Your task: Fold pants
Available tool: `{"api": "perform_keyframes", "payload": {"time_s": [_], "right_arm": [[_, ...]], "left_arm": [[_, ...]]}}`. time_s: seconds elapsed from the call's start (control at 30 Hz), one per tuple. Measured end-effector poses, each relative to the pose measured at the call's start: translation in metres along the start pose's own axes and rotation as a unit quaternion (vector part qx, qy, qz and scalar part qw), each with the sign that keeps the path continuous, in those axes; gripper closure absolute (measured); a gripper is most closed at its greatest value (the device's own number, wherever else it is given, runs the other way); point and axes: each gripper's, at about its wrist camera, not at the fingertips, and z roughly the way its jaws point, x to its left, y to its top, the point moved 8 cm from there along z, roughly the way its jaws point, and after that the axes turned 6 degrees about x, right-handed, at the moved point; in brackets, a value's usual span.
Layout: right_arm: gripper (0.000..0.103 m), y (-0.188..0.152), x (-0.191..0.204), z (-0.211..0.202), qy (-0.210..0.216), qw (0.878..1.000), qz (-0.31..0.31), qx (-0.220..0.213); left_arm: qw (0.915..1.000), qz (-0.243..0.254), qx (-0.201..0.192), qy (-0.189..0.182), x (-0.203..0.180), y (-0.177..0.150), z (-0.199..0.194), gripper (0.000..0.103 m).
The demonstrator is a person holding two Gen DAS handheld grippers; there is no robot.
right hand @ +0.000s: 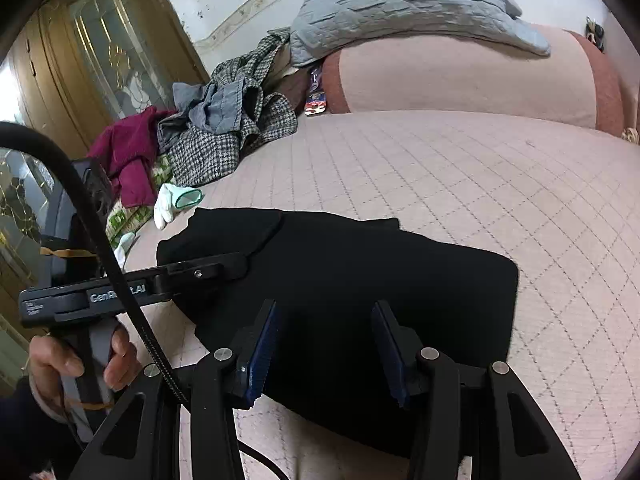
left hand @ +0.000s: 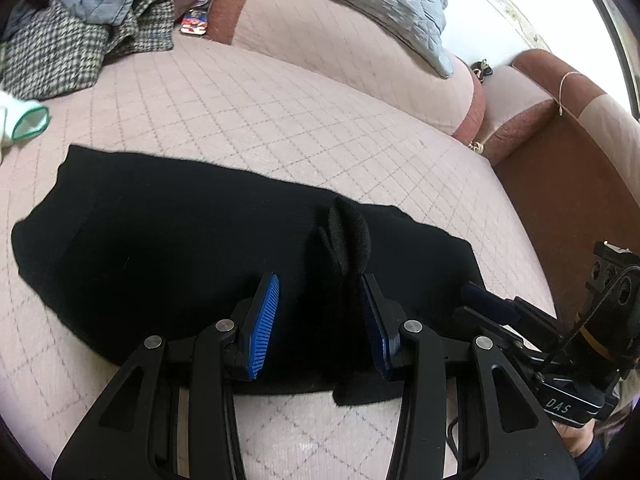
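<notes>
My left gripper (left hand: 320,320) has its blue pads (left hand: 264,326) spread wide, nothing pinched between them; a ridge of black cloth stands up in the gap and brushes the pad at 3 o'clock. My right gripper (right hand: 326,354) is likewise spread, its two blue pads hovering just over the cloth with dark fabric showing between them and no grip on it that I can see.

The black pants (left hand: 160,248) lie folded flat on the pink quilted bed cover (left hand: 248,112), directly under both sets of fingers. From my left wrist they stretch away toward 10 o'clock; from my right wrist they fill the middle, with a squared edge at 3 o'clock.

In the right view my left gripper comes in from 9 o'clock with its tip over the pants' edge. In the left view my right gripper sits at 4 o'clock beside the pants.

Further out, a houndstooth garment (right hand: 212,148) is heaped at 11 o'clock, a white glove (right hand: 172,204) lies near it, and a grey quilted pillow (right hand: 404,4) rests at 12.
</notes>
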Motion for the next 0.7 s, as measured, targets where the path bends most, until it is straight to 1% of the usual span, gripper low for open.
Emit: {"api": "perform_keyframes", "payload": {"time_s": [0.13, 0.27, 0.33, 0.4, 0.47, 0.7], "right_arm": [[0.057, 0.002, 0.013, 0.007, -0.003, 1.000, -0.013, 0.002], [0.057, 0.002, 0.029, 0.017, -0.004, 0.999, -0.040, 0.009], [0.057, 0.002, 0.033, 0.027, -0.014, 0.998, -0.051, 0.017], [0.057, 0.000, 0.033, 0.038, -0.026, 0.998, -0.051, 0.027], [0.056, -0.002, 0.032, 0.043, -0.028, 0.998, -0.045, 0.027], [0.057, 0.001, 0.031, 0.036, -0.027, 0.999, -0.035, 0.032]], "left_arm": [[0.9999, -0.008, -0.003, 0.007, 0.004, -0.004, -0.003, 0.062], [0.9996, -0.010, -0.010, 0.026, 0.012, -0.008, -0.009, 0.062], [0.9994, -0.012, -0.011, 0.029, 0.017, -0.009, -0.011, 0.062], [0.9992, -0.013, -0.014, 0.035, 0.021, -0.010, -0.013, 0.062], [0.9989, -0.014, -0.017, 0.042, 0.025, -0.010, -0.015, 0.062], [0.9981, -0.018, -0.030, 0.050, 0.031, -0.010, -0.025, 0.062]]}}
